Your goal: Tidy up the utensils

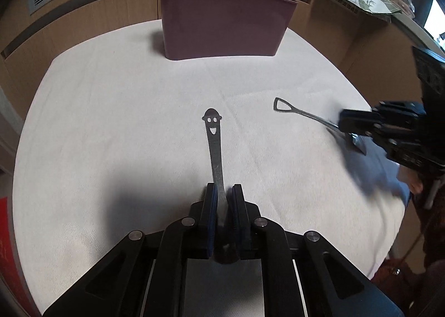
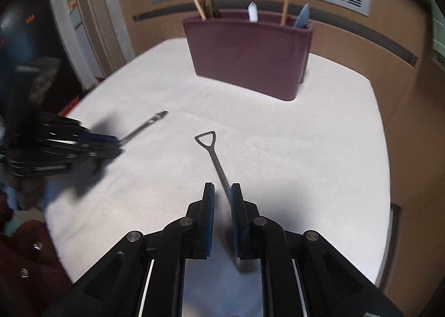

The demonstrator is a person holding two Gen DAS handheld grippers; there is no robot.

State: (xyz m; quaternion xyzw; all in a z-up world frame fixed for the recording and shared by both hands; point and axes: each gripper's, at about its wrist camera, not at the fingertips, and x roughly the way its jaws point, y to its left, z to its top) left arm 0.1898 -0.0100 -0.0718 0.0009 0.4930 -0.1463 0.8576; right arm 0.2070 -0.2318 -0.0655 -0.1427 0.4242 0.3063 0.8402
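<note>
A white-clothed table (image 1: 111, 122) carries a maroon utensil caddy (image 1: 225, 28) at its far side, already holding chopsticks and spoons. Nearer, the left gripper (image 1: 224, 192) pinches a smiley-handled spoon (image 1: 212, 128) between its pads, handle pointing at the caddy. The right gripper (image 2: 222, 192) has a shovel-handled spoon (image 2: 214, 155) lying against one pad, with a gap remaining; whether it grips is unclear. The pick-up step appears underway; next, each utensil likely needs carrying over a caddy compartment and lowering in.

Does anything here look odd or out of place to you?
Nothing spilled or broken. The only curiosity: the spoon in the left gripper has a smiling face cut into its handle, and the right gripper is around a shovel-shaped spoon.
</note>
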